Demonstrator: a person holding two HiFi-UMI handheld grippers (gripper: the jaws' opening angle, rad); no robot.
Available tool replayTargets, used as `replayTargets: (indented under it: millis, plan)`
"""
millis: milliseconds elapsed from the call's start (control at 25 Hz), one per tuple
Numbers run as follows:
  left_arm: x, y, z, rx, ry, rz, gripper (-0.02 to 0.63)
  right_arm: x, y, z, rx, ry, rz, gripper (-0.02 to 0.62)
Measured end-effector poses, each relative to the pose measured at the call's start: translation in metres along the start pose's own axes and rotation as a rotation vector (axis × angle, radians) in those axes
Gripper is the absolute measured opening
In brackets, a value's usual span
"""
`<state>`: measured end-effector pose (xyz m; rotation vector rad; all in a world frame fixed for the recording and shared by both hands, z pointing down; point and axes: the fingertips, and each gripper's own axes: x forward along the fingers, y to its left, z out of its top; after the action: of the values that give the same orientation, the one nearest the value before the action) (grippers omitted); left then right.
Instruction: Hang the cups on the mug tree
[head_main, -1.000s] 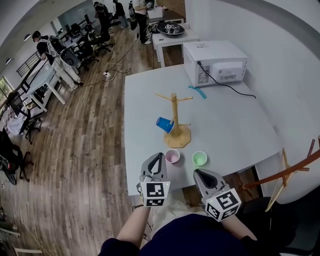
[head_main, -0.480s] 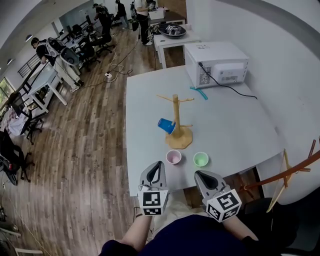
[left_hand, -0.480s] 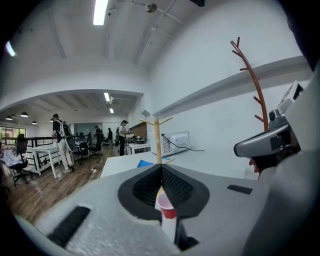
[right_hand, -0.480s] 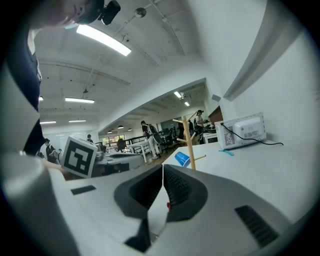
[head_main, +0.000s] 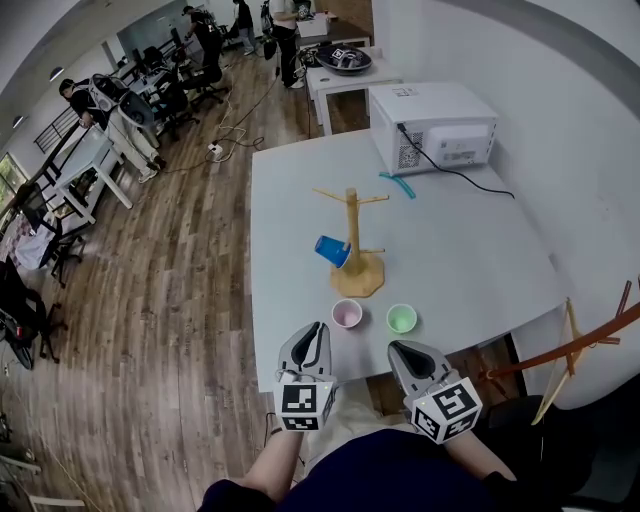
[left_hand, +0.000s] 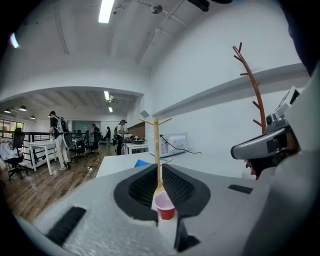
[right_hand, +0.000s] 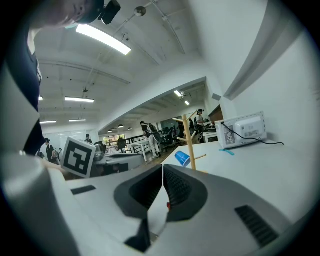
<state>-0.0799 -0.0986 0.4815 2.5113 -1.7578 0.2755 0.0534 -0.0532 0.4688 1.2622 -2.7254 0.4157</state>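
Observation:
A wooden mug tree (head_main: 350, 232) stands mid-table with a blue cup (head_main: 331, 250) hanging on a low left peg. In front of it, near the table's front edge, a pink cup (head_main: 346, 314) and a green cup (head_main: 401, 318) stand upright. My left gripper (head_main: 315, 331) hovers just short of the pink cup, shut and empty. Along its jaws I see the pink cup (left_hand: 164, 206) with the tree (left_hand: 156, 145) behind. My right gripper (head_main: 401, 350) sits below the green cup, shut and empty. Its view shows the tree (right_hand: 188, 140) and blue cup (right_hand: 182, 158).
A white microwave (head_main: 432, 126) with a black cable stands at the table's (head_main: 470, 250) far right, a teal item (head_main: 396, 185) before it. A reddish coat stand (head_main: 570, 345) rises at the right. People and desks fill the room at the far left.
My left gripper has drawn back slightly from the pink cup and rolled a little. The right gripper and the cups have not moved.

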Motion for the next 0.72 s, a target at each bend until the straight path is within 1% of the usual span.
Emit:
replayTargets:
  millis: [200,240,320,400,480,600,720]
  plan:
    - [0.004,-0.004,-0.008,-0.003,0.014,-0.014,0.025,0.001,-0.002,-0.002,0.004,0.006,-0.004,0.029]
    - [0.005,-0.004,-0.010,-0.004,0.017,-0.017,0.045,0.002,-0.003,-0.002,0.005,0.007,-0.005,0.029]
    - [0.008,-0.007,-0.014,-0.002,0.024,-0.027,0.131,0.002,-0.005,-0.002,0.009,0.010,-0.008,0.031]
    - [0.011,-0.009,-0.019,-0.002,0.033,-0.037,0.159,0.003,-0.007,-0.002,0.011,0.012,-0.011,0.031]
    - [0.015,-0.011,-0.028,-0.006,0.050,-0.047,0.202,0.005,-0.009,-0.003,0.011,0.015,-0.013,0.031]
    - [0.022,-0.015,-0.046,-0.018,0.098,-0.075,0.255,0.006,-0.012,-0.003,0.011,0.020,-0.015,0.031]
    - [0.028,-0.020,-0.065,-0.010,0.144,-0.106,0.291,0.008,-0.016,-0.002,0.010,0.021,-0.023,0.031]
